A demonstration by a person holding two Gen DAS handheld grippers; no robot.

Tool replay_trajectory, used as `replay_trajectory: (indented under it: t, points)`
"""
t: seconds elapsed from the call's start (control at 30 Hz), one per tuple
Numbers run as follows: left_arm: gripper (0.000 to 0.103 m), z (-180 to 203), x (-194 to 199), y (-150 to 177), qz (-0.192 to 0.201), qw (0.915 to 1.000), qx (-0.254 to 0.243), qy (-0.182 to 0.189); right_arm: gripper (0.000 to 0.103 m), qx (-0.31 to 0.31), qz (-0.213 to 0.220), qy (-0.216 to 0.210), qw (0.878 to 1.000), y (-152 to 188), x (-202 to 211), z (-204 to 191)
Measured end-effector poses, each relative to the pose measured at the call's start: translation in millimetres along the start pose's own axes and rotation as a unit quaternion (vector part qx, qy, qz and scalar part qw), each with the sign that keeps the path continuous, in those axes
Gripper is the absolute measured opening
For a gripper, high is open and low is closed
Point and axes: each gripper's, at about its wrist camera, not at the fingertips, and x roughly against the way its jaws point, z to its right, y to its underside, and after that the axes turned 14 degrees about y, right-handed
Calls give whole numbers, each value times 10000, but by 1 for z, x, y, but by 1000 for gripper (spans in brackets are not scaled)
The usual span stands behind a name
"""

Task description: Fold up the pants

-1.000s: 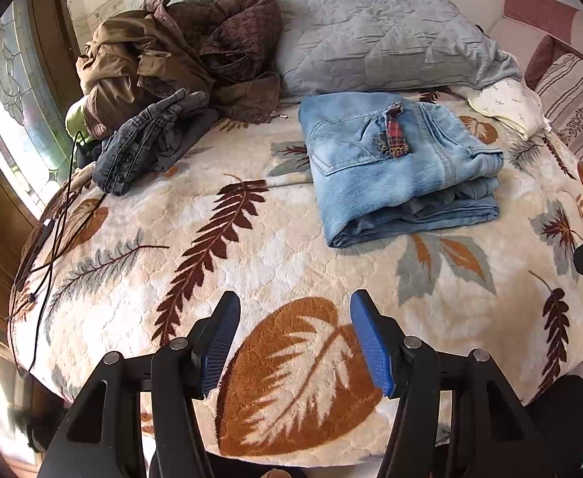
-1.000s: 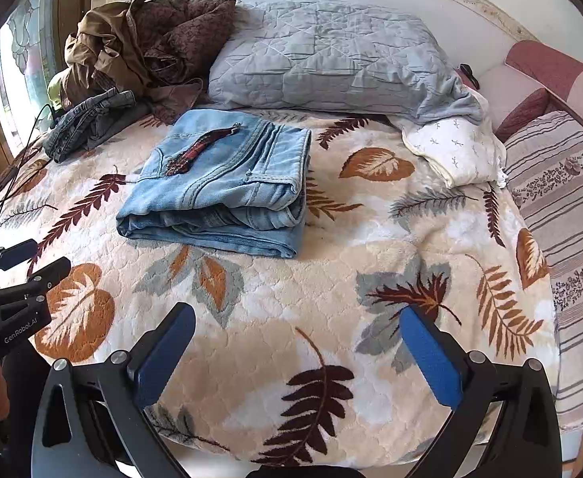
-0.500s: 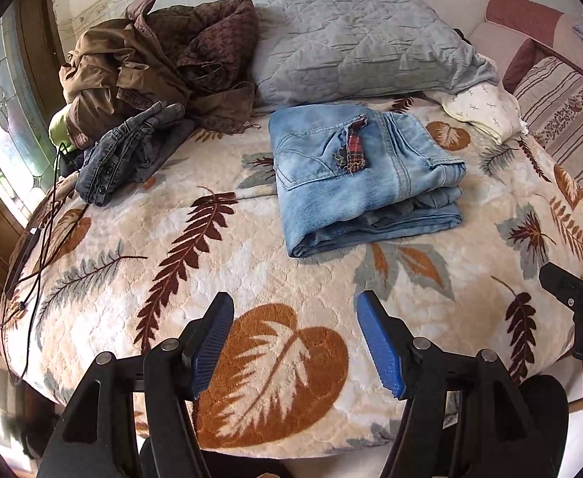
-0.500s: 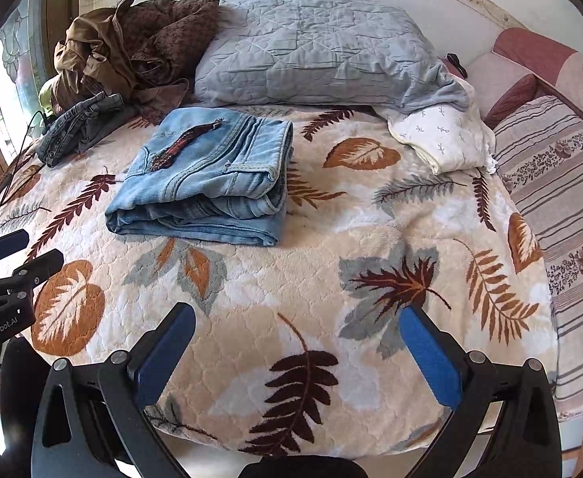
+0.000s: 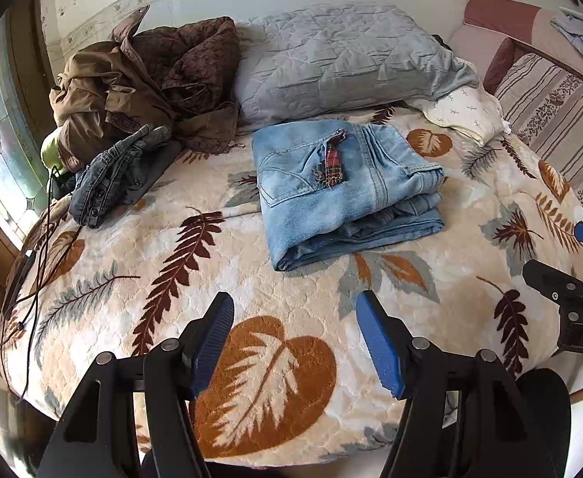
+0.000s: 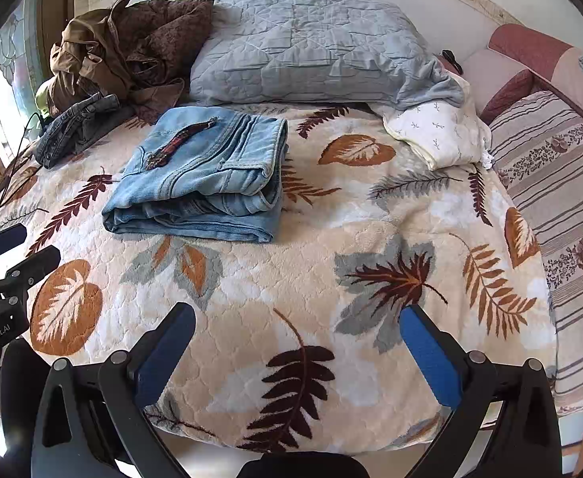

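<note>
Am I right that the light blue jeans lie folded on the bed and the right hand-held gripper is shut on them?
Not quite. The jeans lie folded on the bed, but the right hand-held gripper is open and apart from them, as the right wrist view shows.

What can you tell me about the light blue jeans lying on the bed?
The light blue jeans are faded denim, folded into a thick, roughly rectangular stack of several layers. A back pocket and seams face up, and a red plaid strip lies across the top. They rest flat on the leaf-patterned blanket, just in front of the grey quilted pillow. Neither gripper touches them: the left gripper and right gripper are both open and short of them.
</note>
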Motion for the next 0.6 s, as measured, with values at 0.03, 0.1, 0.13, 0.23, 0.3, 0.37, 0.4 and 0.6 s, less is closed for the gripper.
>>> replay_trajectory:
  t: [0.03, 0.1, 0.13, 0.23, 0.3, 0.37, 0.4, 0.6]
  points:
    - [64, 0, 0, 0, -4, 10000, -4, 30, 103, 5, -6, 11, 10000, 0, 0, 0]
    - [64, 1, 0, 0, -26, 9999, 5, 99, 103, 6, -15, 11, 10000, 1, 0, 1]
    - [64, 1, 0, 0, -39, 9999, 13, 122, 103, 4, -21, 13, 10000, 2, -1, 1]
    - [64, 2, 1, -1, -63, 9998, 18, 172, 103, -4, -21, 22, 10000, 3, 0, 3]
    - [64, 3, 2, -1, -60, 9998, -4, 163, 103, -12, -24, 22, 10000, 3, -1, 4]
    - [64, 4, 2, -1, -58, 9998, -4, 167, 103, -24, -30, 27, 10000, 3, -1, 5]
    - [64, 5, 3, -1, -60, 9998, 0, 176, 103, -26, -34, 25, 10000, 3, -1, 6]
    - [63, 8, 4, 0, -71, 9997, 4, 234, 103, -56, -61, 34, 10000, 3, -2, 9]
